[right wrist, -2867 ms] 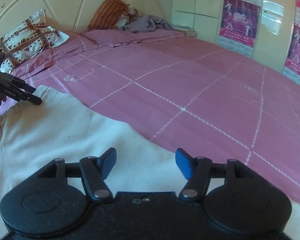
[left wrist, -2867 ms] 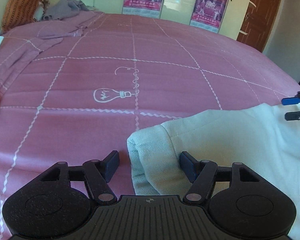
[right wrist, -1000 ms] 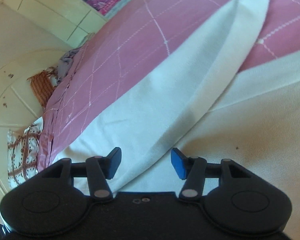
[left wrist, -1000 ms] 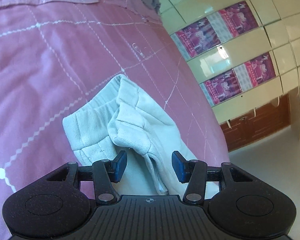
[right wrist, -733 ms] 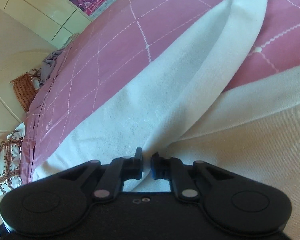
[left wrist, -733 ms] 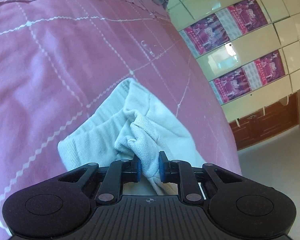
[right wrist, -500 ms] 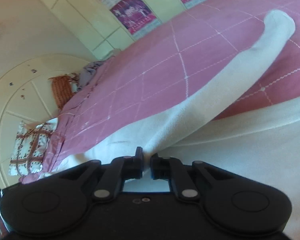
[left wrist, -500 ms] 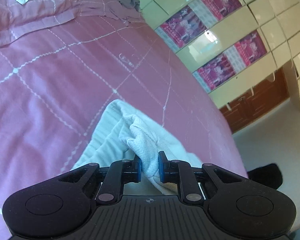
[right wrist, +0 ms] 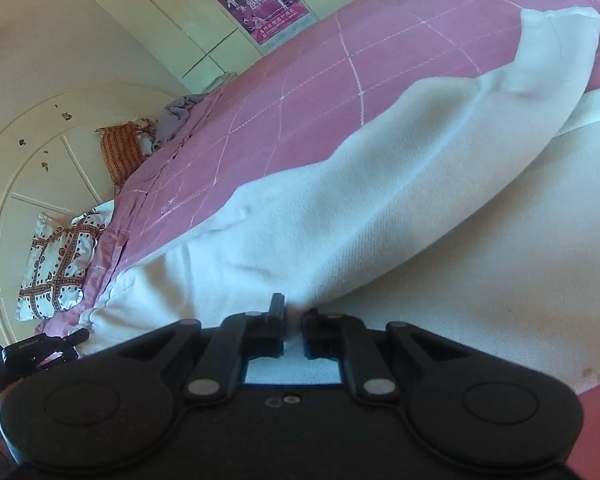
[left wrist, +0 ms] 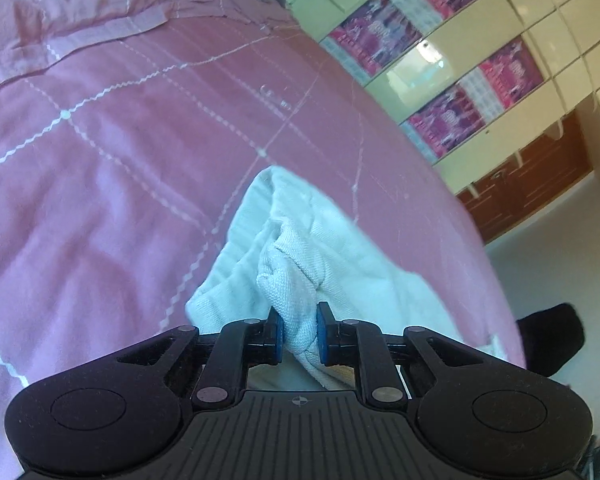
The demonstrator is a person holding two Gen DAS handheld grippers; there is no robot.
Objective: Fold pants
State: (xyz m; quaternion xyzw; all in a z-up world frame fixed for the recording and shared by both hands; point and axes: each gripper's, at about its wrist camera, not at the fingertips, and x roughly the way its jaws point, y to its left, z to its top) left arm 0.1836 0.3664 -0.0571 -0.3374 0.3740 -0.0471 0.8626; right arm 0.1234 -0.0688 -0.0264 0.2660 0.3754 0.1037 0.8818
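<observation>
My left claw (left wrist: 299,334) is pinched tight on a bunched fold of the white pants (left wrist: 300,248), near what looks like the ribbed waistband end, and my right claw (right wrist: 293,326) is closed down to a narrow slit on a lifted fold of the same pants (right wrist: 380,208), the cloth caught between its tips. The rest of the pants lies spread on the pink bedspread (left wrist: 100,152), one leg stretching away to its cuff (right wrist: 560,28). The bedspread carries a white zigzag grid and a small line drawing too blurred to read. At the lower left of the right view I can see my other claw's black body (right wrist: 32,354) with small white lettering I cannot make out. Farther off lie a patterned pillow (right wrist: 60,260), an orange striped cushion (right wrist: 122,152) and a crumpled grey cloth (right wrist: 176,116) against the cream headboard (right wrist: 28,152). Beyond the bed, cream wardrobe panels hold magenta posters (right wrist: 264,0); one reads "2010". A brown wooden door (left wrist: 540,176) stands beyond the bed's edge.
</observation>
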